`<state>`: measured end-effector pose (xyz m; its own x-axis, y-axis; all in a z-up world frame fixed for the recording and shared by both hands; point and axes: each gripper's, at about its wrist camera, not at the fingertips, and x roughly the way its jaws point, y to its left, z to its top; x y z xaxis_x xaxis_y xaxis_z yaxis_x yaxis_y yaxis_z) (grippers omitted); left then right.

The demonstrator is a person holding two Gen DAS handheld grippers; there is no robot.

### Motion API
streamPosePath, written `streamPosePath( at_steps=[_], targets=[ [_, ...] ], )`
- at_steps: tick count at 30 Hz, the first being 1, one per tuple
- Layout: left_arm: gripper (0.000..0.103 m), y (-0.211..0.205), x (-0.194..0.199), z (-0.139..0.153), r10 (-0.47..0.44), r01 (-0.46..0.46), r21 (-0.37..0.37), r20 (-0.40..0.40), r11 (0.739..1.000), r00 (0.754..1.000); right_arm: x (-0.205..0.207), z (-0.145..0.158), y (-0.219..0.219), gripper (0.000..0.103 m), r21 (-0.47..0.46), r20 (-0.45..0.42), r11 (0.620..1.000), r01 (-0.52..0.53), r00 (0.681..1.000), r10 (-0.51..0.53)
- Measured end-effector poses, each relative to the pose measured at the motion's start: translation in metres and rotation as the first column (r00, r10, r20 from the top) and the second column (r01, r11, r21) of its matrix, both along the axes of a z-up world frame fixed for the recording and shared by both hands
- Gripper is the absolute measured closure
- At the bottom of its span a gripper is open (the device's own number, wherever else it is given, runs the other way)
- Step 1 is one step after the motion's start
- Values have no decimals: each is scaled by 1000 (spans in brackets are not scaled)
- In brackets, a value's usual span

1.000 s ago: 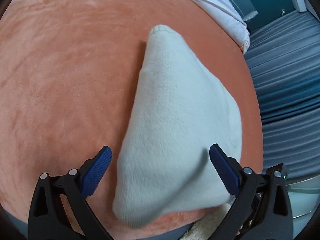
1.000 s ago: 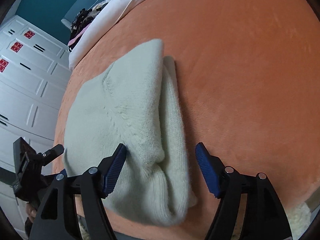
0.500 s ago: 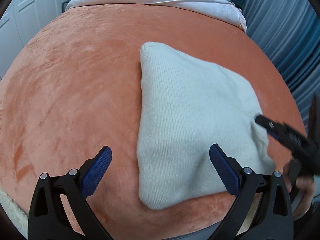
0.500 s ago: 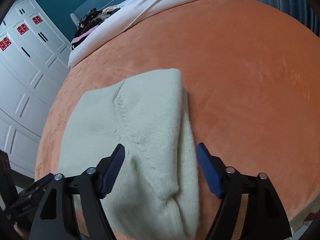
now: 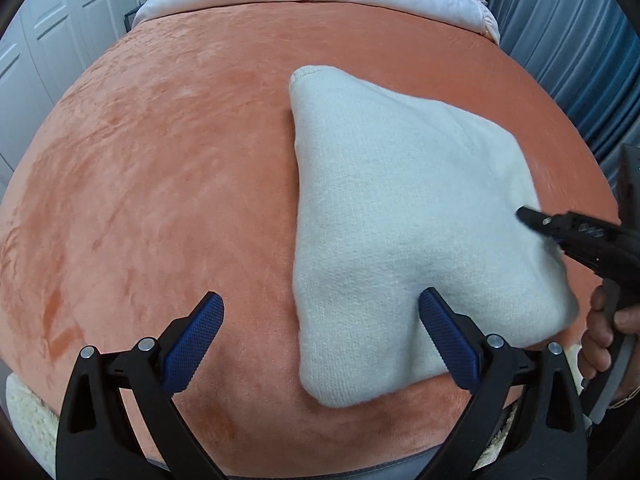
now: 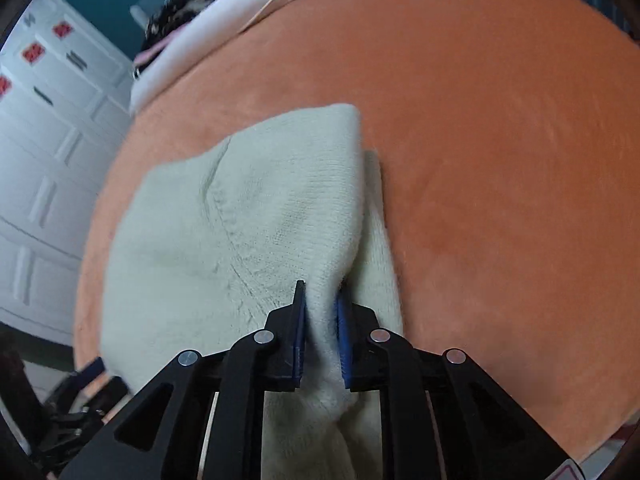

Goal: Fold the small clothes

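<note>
1. My right gripper (image 6: 320,320) pinches a raised ridge of the cream knit garment (image 5: 400,200) at its near edge, on the orange bed cover (image 5: 160,160).
2. My left gripper (image 5: 320,332) hovers spread wide over the garment's near left corner, holding nothing.
3. One layer already overlaps another, so I judge the fold begun; at least one more fold remains.
</note>
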<state>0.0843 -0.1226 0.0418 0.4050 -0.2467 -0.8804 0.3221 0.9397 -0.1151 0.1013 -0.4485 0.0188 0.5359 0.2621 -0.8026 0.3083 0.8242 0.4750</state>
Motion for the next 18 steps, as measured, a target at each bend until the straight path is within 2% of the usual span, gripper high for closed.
streamPosePath(
  at_steps=[1, 2, 4, 5, 10, 12, 14, 16, 18],
  targets=[
    [7, 3, -3, 2, -5, 5, -3, 8, 1000, 1000, -12, 9, -3, 77, 24, 36, 999, 22, 999, -23],
    [7, 7, -6, 3, -7, 7, -10, 7, 1000, 1000, -22, 19, -5, 60, 27, 58, 999, 36, 998, -38],
    [7, 16, -12, 3, -11, 11, -40, -11, 999, 1000, -49, 32, -9, 40, 18, 81, 996, 83, 993, -84],
    [7, 21, -16, 2, -12, 11, -48, -22, 999, 1000, -62, 34, -11, 37, 24, 80, 994, 103, 991, -105],
    [7, 38, -45, -9, -36, 35, -25, -46, 999, 998, -92, 12, -5, 37, 116, -26, 987, 108, 994, -106],
    [7, 46, -56, -13, -36, 35, -15, -54, 999, 998, -97, 15, 5, 47, 93, -27, 991, 95, 995, -93],
    [7, 56, -65, -14, -27, 26, -25, -63, 999, 998, -95, 22, 19, 85, 42, -31, 995, 88, 996, -87],
    [7, 69, -70, -13, -10, 8, -39, -64, 999, 998, -79, 37, 34, 87, 33, -22, 997, 63, 998, -62],
    [7, 85, -75, -12, 13, -16, -49, -60, 999, 998, -65, 66, 54, 88, 54, 43, 998, 21, 999, -23]
  ],
)
